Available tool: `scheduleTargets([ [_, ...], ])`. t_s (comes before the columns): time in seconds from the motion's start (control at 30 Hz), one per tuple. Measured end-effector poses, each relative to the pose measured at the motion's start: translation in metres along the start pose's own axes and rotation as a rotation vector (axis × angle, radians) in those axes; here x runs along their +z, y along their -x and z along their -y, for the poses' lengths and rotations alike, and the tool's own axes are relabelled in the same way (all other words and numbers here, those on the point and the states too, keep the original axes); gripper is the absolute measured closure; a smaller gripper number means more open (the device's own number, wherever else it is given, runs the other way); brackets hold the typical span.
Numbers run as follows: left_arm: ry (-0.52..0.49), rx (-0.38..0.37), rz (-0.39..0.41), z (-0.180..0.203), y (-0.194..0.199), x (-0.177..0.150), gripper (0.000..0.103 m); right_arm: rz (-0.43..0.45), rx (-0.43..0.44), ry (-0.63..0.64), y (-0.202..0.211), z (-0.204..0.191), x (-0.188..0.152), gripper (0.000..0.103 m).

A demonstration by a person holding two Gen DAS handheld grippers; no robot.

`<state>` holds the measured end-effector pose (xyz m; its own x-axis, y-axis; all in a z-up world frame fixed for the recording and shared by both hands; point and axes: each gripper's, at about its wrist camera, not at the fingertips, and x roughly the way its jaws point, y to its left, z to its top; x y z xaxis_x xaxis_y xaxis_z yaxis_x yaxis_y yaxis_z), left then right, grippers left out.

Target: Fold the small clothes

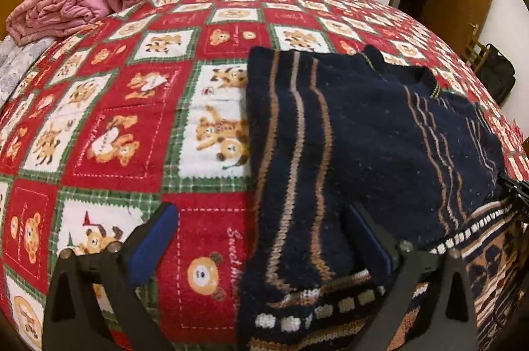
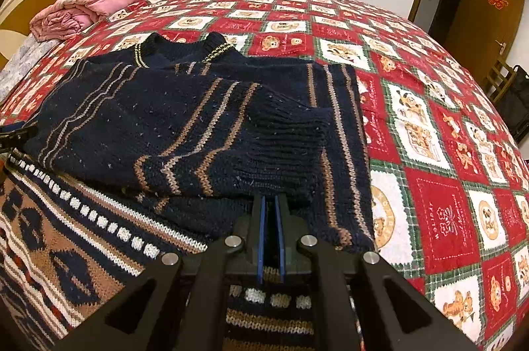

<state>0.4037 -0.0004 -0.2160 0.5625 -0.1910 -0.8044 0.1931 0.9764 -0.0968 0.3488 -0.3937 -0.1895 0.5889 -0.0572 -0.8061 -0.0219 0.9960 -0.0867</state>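
Observation:
A dark navy knitted sweater (image 2: pixel 185 126) with tan stripes lies on the bed, both sleeves folded over its chest and its patterned hem nearest me. In the left wrist view the sweater (image 1: pixel 347 133) fills the right half. My left gripper (image 1: pixel 261 212) is open, its fingers straddling the sweater's left edge, the right finger (image 1: pixel 367 235) resting on the knit. My right gripper (image 2: pixel 271 202) is shut, its blue pads pressed together just over the folded sleeve's lower edge; I cannot tell whether any knit is pinched between them. The other gripper's tip shows at the sweater's left side (image 2: pixel 16 133).
The bed is covered by a red, white and green teddy-bear quilt (image 2: pixel 429 152). A folded pink blanket (image 1: pixel 82 0) lies at the far left by the headboard. A wooden door (image 2: pixel 489 7) and a dark bag (image 1: pixel 496 73) stand beyond the bed at the right.

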Motion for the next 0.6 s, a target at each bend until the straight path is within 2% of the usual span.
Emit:
scheduleTargets([
  [0.23,0.005,0.028,-0.01,0.002,-0.002,0.001,0.0,0.011,-0.028,0.018,0.0,-0.004,-0.002,0.097],
  [0.43,0.023,0.003,-0.019,-0.003,-0.004,0.002,0.0,0.029,-0.077,0.044,-0.001,-0.013,-0.004,0.097],
  [0.6,0.026,0.01,-0.003,-0.003,-0.001,0.0,0.0,0.039,0.005,-0.033,0.004,0.003,-0.006,0.097],
])
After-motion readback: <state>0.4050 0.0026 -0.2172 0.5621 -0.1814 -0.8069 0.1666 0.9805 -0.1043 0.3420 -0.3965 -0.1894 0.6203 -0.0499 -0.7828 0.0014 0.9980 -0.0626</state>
